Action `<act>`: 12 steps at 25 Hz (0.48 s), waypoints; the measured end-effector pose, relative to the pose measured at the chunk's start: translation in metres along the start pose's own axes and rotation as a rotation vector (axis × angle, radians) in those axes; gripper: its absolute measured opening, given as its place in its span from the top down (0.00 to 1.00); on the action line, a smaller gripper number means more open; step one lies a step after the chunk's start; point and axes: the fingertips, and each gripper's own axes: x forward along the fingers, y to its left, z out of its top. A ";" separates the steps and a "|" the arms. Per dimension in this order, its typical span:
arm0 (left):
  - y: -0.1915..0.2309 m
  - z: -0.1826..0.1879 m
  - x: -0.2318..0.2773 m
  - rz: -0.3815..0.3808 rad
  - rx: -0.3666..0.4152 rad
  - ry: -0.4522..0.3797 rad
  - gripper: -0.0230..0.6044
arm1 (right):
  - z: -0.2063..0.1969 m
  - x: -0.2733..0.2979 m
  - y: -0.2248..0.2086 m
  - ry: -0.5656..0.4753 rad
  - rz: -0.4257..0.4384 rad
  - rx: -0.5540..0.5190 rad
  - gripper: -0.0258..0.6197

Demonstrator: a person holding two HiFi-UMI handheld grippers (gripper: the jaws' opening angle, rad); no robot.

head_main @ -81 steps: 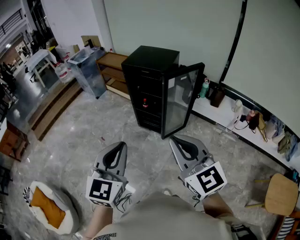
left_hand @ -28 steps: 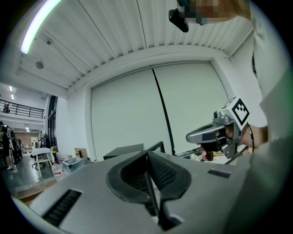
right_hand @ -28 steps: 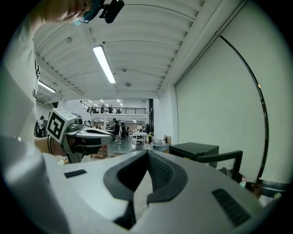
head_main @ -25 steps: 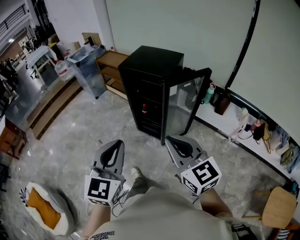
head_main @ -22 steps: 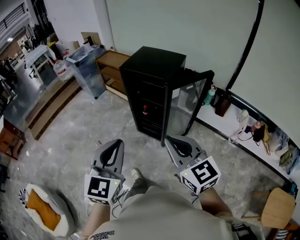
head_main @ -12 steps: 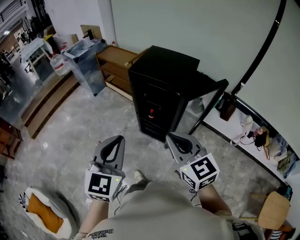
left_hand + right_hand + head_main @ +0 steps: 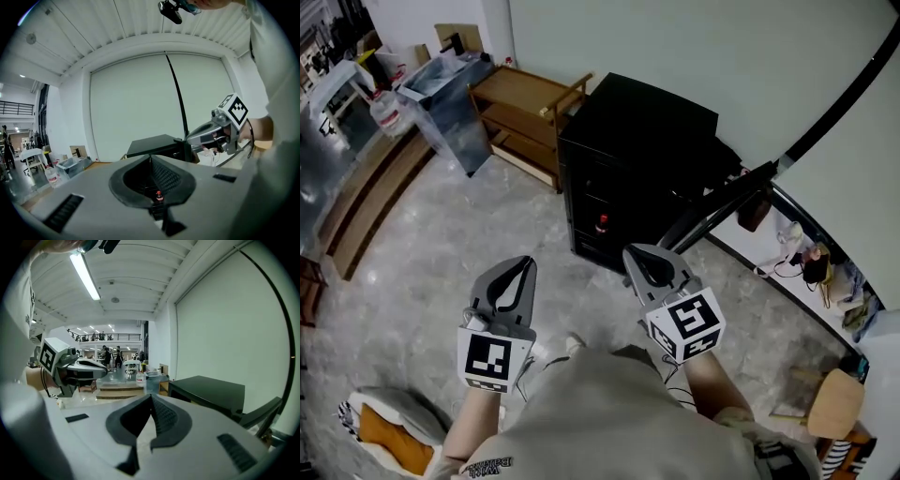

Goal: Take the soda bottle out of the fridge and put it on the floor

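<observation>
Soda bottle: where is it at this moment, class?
Head view, centre: the soda bottle stands inside the fridge, left of its open door.

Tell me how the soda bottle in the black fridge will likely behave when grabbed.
The soda bottle stands upright and looks narrow, so a nudge would probably tip it. Being round, it could then roll on the fridge shelf. It looks dark below its red top, so perhaps full and heavy for its size; too small to be sure.
</observation>
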 end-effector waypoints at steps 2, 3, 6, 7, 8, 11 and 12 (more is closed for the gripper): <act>0.010 -0.007 0.013 -0.014 -0.016 0.002 0.95 | -0.004 0.017 -0.009 0.025 -0.032 -0.013 0.97; 0.015 -0.011 0.019 -0.020 -0.020 0.004 0.95 | -0.006 0.025 -0.013 0.036 -0.049 -0.018 0.97; 0.027 -0.021 0.039 -0.031 -0.046 0.018 0.95 | -0.014 0.051 -0.024 0.066 -0.078 -0.016 0.96; 0.029 -0.023 0.045 -0.033 -0.052 0.022 0.95 | -0.018 0.058 -0.028 0.079 -0.077 -0.013 0.96; 0.031 -0.025 0.052 -0.035 -0.053 0.026 0.95 | -0.023 0.066 -0.033 0.094 -0.074 -0.011 0.96; 0.033 -0.029 0.074 -0.033 -0.062 0.041 0.95 | -0.043 0.088 -0.049 0.137 -0.061 -0.007 0.96; 0.034 -0.031 0.082 -0.029 -0.067 0.049 0.95 | -0.050 0.096 -0.055 0.149 -0.057 -0.004 0.96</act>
